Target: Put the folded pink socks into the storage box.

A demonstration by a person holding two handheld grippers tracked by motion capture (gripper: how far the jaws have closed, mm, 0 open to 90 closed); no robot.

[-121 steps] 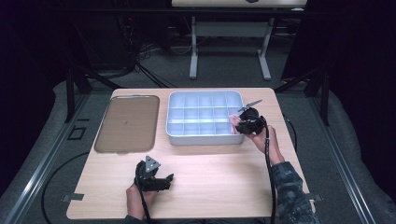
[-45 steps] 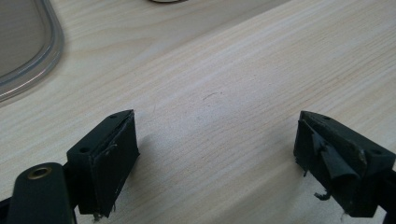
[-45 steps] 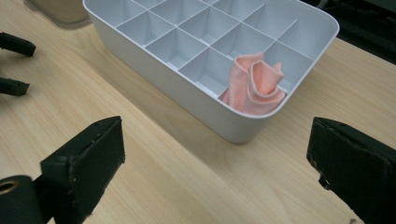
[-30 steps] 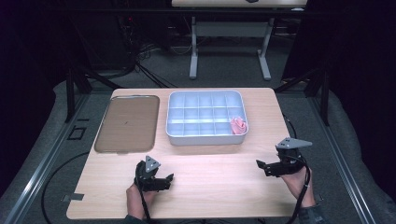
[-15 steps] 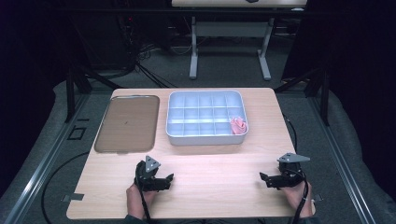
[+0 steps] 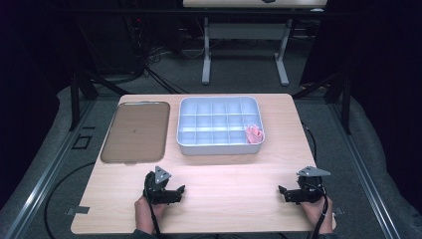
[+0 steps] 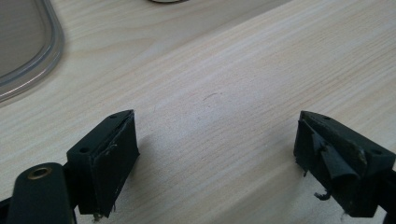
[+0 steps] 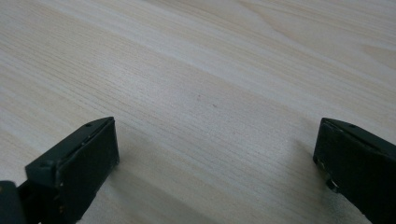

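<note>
A light blue compartment box (image 6: 220, 125) stands at the middle back of the wooden table (image 6: 229, 174). A small pink object (image 6: 254, 133) lies in its front right compartment. My left gripper (image 6: 180, 191) rests near the table's front left, held by a hand, open with nothing between its jaws. My right gripper (image 6: 282, 191) rests near the front right, also open and empty. In the left gripper view the gripper (image 7: 215, 154) sits low over bare wood. In the right gripper view the gripper (image 8: 215, 158) is just above bare wood too.
A flat brown tray (image 6: 137, 132) lies left of the box; its rim (image 7: 51, 42) shows in the left gripper view. Cables trail from both grippers off the front edge. Table legs and cables stand on the dark floor behind.
My right gripper left the box's right side, where the pink object now lies, and came back to the front right of the table, settling lower. The left gripper has stayed put.
</note>
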